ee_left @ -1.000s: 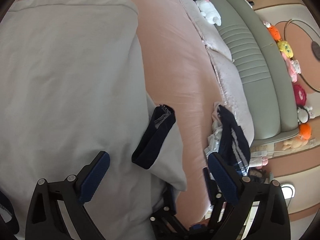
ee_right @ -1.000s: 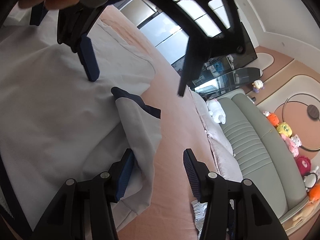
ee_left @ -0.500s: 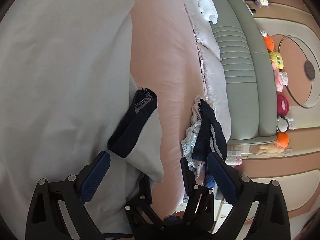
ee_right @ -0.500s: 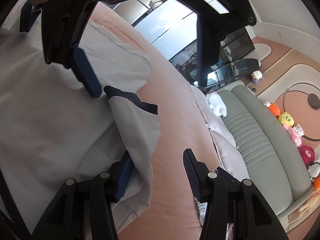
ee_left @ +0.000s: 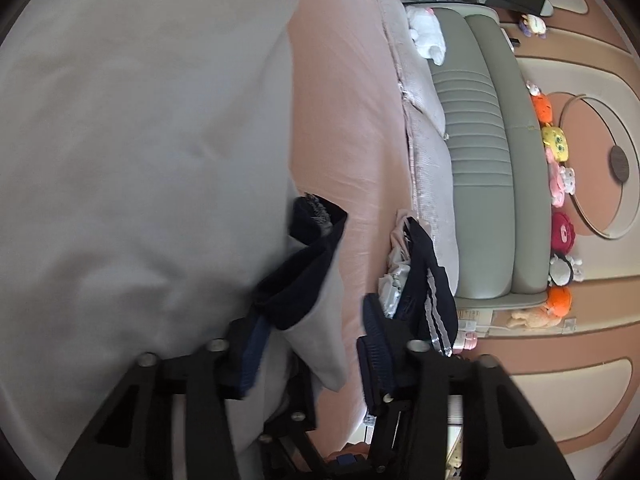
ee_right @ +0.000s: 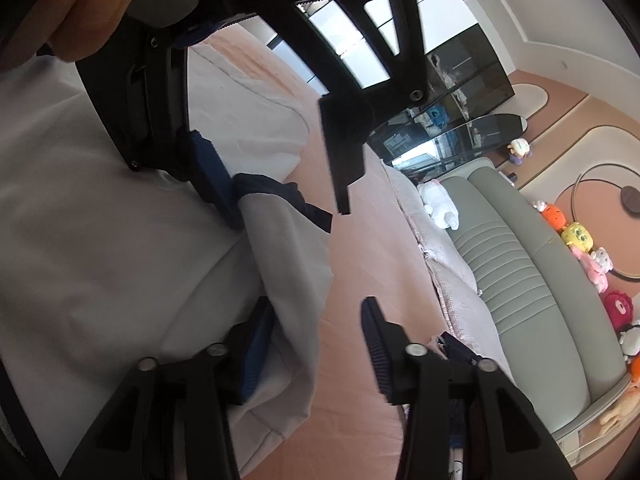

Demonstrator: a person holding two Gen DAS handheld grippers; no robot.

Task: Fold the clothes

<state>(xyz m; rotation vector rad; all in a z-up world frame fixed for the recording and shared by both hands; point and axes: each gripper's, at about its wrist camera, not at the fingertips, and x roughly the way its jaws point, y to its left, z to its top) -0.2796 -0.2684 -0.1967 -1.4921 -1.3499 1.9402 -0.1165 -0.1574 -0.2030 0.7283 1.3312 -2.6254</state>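
Item: shirt (ee_left: 140,160), pale grey w/ navy cuff (ee_left: 304,276); lies spread on the bed (ee_left: 344,120), sleeve at its right edge.
Sleeve: short, flopped out over the pink sheet; cuff end curled up, seam showing.
Left tool (ee_left: 310,350): mine, jaws apart, straddling the sleeve just below the cuff; left pad touching cloth, nothing pinched yet.
Right tool (ee_right: 316,344): mine, jaws apart, astride the sleeve's lower edge nr the shirt hem; no grip.
Handling (est.): light, soft, limp; no stiffness, will sag & drag if taken at one pt. Not fragile. Thin cotton-like weave, prob. not slippery.
Where to hold (est.): cuff band w/ left, doubled fabric, firmer bite; shoulder seam or side edge w/ right, so sleeve folds inward flat.
Risk (est.): grabbing the sheet along w/ the sleeve; wrinkles under the fold.
Nearby: dark clothes (ee_left: 424,280) at bed edge; green sofa (ee_left: 480,160); plush toys (ee_left: 556,148) by the wall.
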